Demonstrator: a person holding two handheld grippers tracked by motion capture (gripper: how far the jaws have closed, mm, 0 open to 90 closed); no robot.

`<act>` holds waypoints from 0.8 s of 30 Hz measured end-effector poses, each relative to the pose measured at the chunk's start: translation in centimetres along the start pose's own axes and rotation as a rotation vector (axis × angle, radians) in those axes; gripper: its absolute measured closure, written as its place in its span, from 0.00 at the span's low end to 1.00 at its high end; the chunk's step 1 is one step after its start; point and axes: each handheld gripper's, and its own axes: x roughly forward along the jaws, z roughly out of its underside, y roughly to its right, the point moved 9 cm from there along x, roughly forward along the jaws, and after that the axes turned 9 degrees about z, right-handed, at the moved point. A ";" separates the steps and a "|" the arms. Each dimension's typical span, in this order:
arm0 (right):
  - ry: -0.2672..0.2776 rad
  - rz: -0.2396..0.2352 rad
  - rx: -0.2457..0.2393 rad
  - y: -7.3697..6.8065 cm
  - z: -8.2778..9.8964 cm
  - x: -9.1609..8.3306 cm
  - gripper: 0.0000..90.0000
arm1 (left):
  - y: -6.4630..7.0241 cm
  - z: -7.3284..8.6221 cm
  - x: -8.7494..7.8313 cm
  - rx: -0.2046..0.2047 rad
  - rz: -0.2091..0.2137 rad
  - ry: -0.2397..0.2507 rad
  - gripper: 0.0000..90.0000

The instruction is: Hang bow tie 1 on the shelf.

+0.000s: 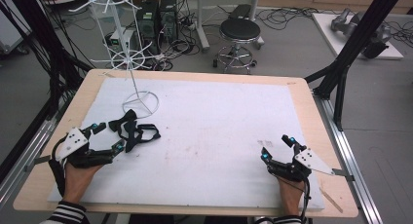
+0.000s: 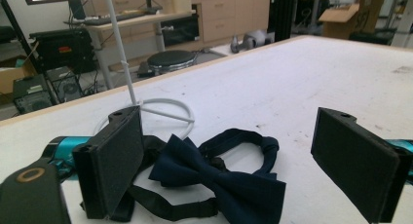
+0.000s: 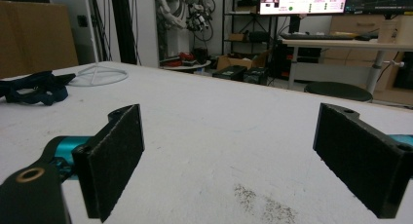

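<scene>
Your left gripper (image 1: 108, 137) rests low on the white mat (image 1: 219, 136) at about eight o'clock, its jaws spread wide with nothing pinched between them. In the left gripper view the dark navy bow tie (image 2: 219, 177) lies flat on the mat just ahead of and between those jaws, its strap looped out behind it; the left pad (image 2: 114, 160) sits right at the strap's edge, though you cannot tell whether it touches.

Your right gripper (image 1: 278, 148) rests at about four o'clock, well apart from the bow tie, jaws likewise spread and empty over bare mat with a faint dark smudge (image 3: 263, 204) on it.

Farther out, at about eleven o'clock just beyond the bow tie, stands the white wire rack (image 1: 130, 58) on its ring base. Past the table's far edge, near twelve o'clock, a black stool (image 1: 239, 31) stands on the floor.
</scene>
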 end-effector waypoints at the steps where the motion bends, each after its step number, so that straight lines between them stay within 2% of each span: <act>1: 0.001 0.000 -0.002 0.0 0.0 0.0 0.12 | -0.1 -0.2 0.0 0.006 0.001 -0.009 0.14; 8: 0.003 0.000 -0.005 0.0 0.0 0.0 0.12 | -0.5 -1.5 0.4 0.027 -0.002 -0.070 0.14; 15: 0.002 0.000 -0.005 0.0 0.0 0.0 0.12 | -1.1 -2.3 1.1 0.023 0.004 -0.148 0.14; 24: 0.000 -0.001 -0.001 0.0 0.0 0.0 0.12 | -1.5 -2.9 1.8 -0.005 0.006 -0.231 0.14</act>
